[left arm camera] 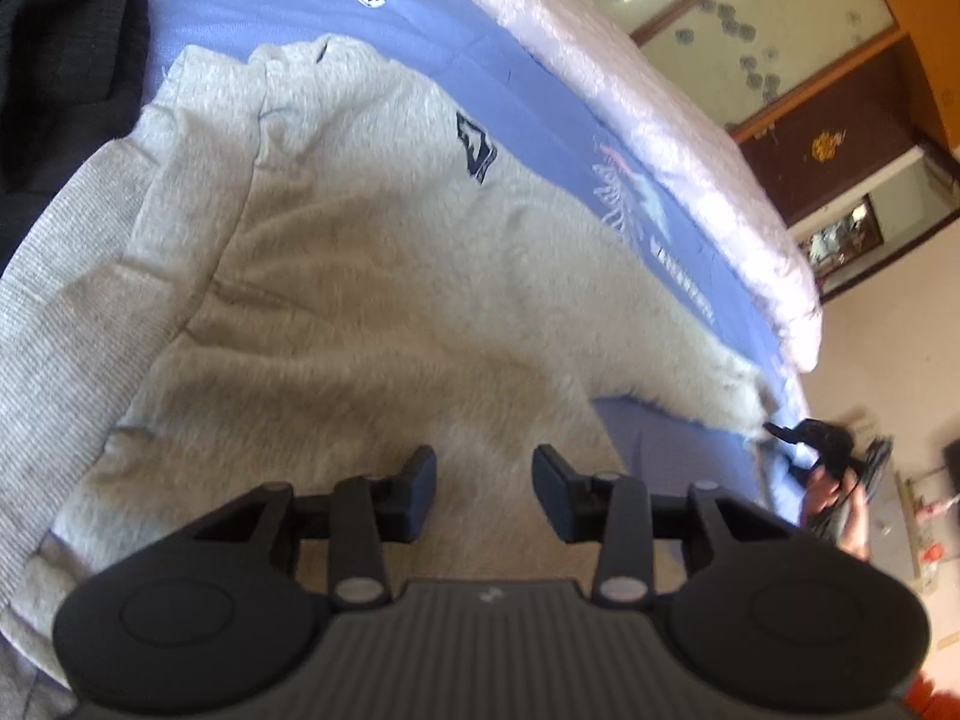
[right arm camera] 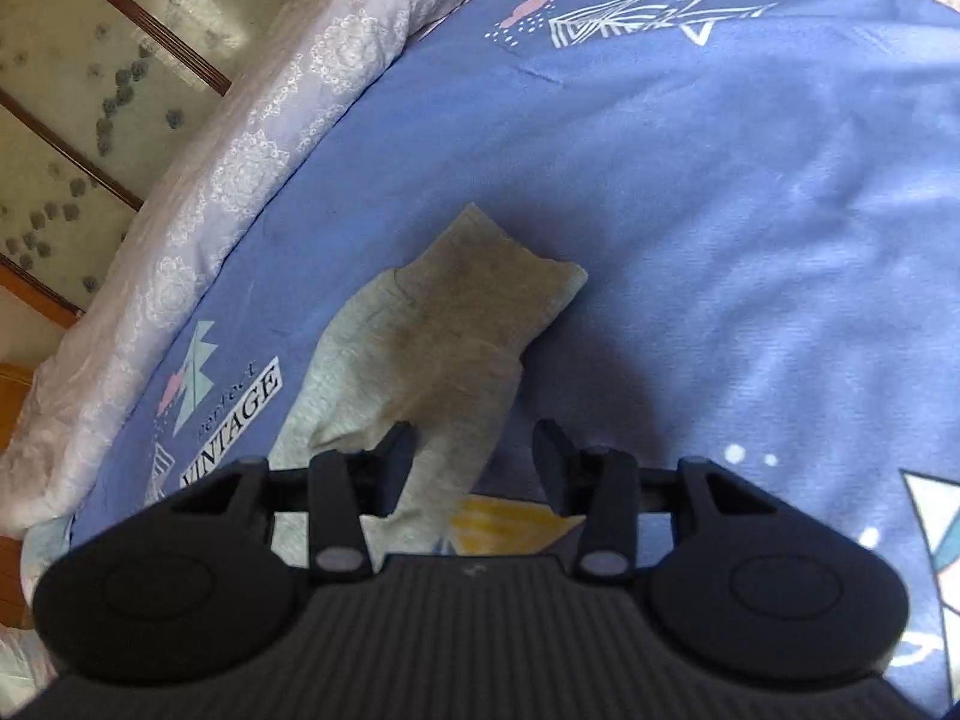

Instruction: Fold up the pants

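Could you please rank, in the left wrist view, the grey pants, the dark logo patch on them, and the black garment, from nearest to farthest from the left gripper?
1. Grey pants, directly beneath the left gripper.
2. Dark logo patch, ahead, mid-fabric.
3. Black garment, far upper left.

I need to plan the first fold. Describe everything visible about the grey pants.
The grey pants look like soft fleece joggers with a ribbed waistband and a small dark logo. They lie spread on the blue printed sheet, beside a black garment. One leg end lies folded over. The left gripper and right gripper hover open above them, gripping nothing.
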Available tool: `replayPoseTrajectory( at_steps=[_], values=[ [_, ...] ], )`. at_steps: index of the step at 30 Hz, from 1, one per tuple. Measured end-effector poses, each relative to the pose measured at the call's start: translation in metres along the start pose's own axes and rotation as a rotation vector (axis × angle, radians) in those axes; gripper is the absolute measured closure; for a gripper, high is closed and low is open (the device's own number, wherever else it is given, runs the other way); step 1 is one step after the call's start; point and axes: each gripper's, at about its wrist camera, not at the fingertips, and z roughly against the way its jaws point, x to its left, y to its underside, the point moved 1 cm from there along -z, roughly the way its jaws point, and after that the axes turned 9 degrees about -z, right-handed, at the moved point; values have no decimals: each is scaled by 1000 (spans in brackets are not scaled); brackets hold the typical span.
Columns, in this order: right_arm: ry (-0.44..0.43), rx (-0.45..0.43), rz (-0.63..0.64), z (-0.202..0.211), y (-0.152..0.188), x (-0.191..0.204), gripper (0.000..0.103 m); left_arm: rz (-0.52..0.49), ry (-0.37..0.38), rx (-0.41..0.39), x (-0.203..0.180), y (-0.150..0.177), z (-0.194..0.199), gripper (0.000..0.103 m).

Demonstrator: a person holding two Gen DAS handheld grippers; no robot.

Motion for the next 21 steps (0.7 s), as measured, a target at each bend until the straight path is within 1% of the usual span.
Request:
replayPoseTrajectory(
  at_steps=[1,2,3,4,5,6,7,8,9,10,11,12,13,14,15,16,17,18,19,20,21],
  values=[
    [31,-30,32,3,-2,4,100,-12,-12,11,0,1,0,67],
    [39,-76,39,9,-9,4,100,-24,-20,20,0,1,-4,67],
    [21,-108,16,15,-18,1,100,-32,-23,24,-1,2,-5,67],
    [8,-153,-32,23,-32,-8,100,-38,-23,26,-1,3,-5,67],
    [30,-201,-75,28,-45,-17,100,-43,-20,28,-1,4,-6,67],
    [76,-243,-99,30,-57,-25,100,-47,-16,31,0,5,-7,67],
    [125,-268,-117,29,-67,-33,100,-48,-13,33,0,5,-8,67],
    [158,-267,-142,28,-74,-41,99,-49,-12,33,0,5,-8,67],
    [176,-246,-163,27,-78,-48,93,-50,-12,36,-1,5,-8,67],
    [188,-222,-178,27,-79,-55,91,-50,-8,41,-2,4,-6,67],
    [191,-212,-186,29,-78,-59,83,-50,0,42,-3,1,-4,67],
    [193,-226,-183,35,-76,-64,72,-55,5,29,-4,-4,1,67],
    [213,-260,-171,43,-74,-67,69,-70,2,8,-7,-10,7,67],
    [253,-305,-154,55,-71,-67,68,-91,-9,-20,-9,-19,15,64],
    [254,-326,-135,64,-70,-66,68,-109,-23,-51,-11,-30,22,61],
    [219,-319,-108,70,-69,-63,68,-122,-39,-84,-13,-41,28,54],
    [174,-289,-83,72,-69,-57,68,-127,-54,-110,-14,-52,33,48],
    [141,-255,-58,72,-68,-49,68,-122,-71,-130,-14,-65,35,46],
    [113,-213,-24,68,-67,-36,67,-105,-83,-135,-12,-78,34,46],
    [102,-177,11,63,-64,-22,66,-80,-93,-128,-9,-91,29,43],
    [97,-148,45,56,-60,-8,61,-57,-100,-113,-6,-102,23,40]
  ],
)
